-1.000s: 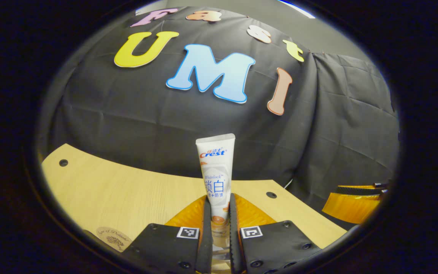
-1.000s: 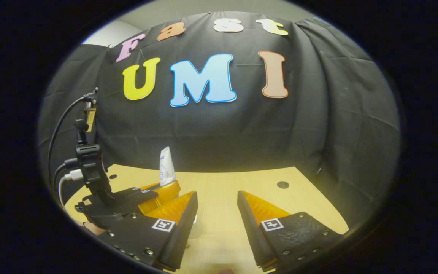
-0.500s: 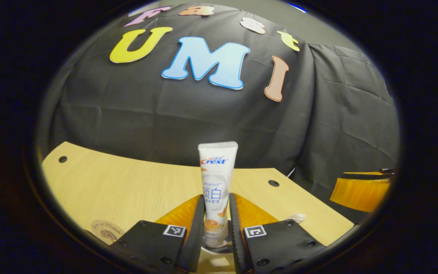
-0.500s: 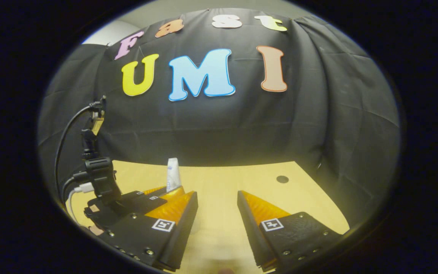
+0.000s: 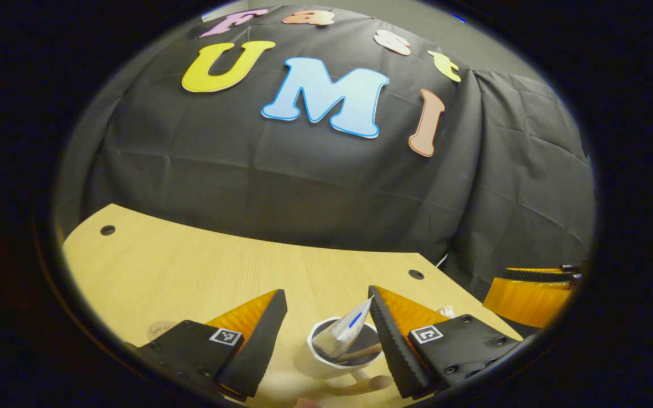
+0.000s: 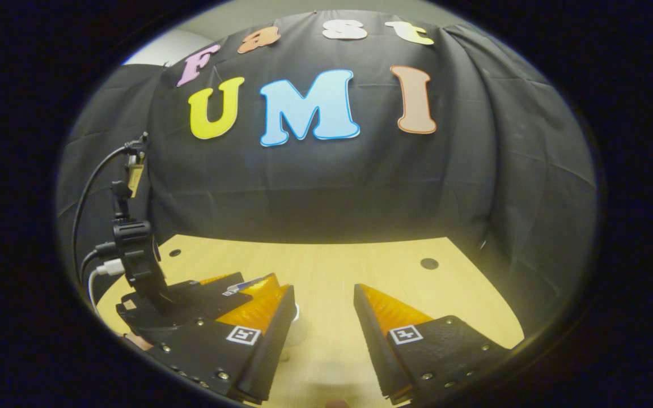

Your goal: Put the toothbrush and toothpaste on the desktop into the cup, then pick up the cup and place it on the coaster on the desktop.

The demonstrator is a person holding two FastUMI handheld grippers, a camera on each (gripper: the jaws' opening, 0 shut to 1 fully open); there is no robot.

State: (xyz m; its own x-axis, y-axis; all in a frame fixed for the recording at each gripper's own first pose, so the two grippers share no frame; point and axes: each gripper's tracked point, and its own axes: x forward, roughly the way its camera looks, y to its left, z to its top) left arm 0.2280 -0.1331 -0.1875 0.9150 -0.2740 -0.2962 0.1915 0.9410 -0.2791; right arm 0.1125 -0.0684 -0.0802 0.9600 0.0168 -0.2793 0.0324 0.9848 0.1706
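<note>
A white cup (image 5: 326, 365) stands on the wooden desktop (image 5: 190, 272) between the spread fingers of my left gripper (image 5: 326, 293), which is open. The toothpaste tube (image 5: 344, 334) sits inside the cup and leans to the right against the right finger (image 5: 390, 328). A brown stick, seemingly the toothbrush handle (image 5: 363, 353), also lies in the cup. The round coaster (image 5: 159, 328) peeks out at the lower left. My right gripper (image 6: 324, 289) is open over bare desktop, with the left gripper (image 6: 190, 300) close on its left and a pale bit of the cup (image 6: 295, 327) beside its left finger.
The black cloth wall closes off the back of the desktop (image 6: 360, 266). Dark round holes (image 5: 415, 274) mark the desktop's far corners. Cables (image 6: 91, 198) rise from the left gripper's mount. A small pale object (image 5: 446, 310) lies on the desktop to the right of the cup.
My left gripper has opened and let go of the toothpaste, which dropped from upright into the cup and now leans right. The right gripper has barely moved.
</note>
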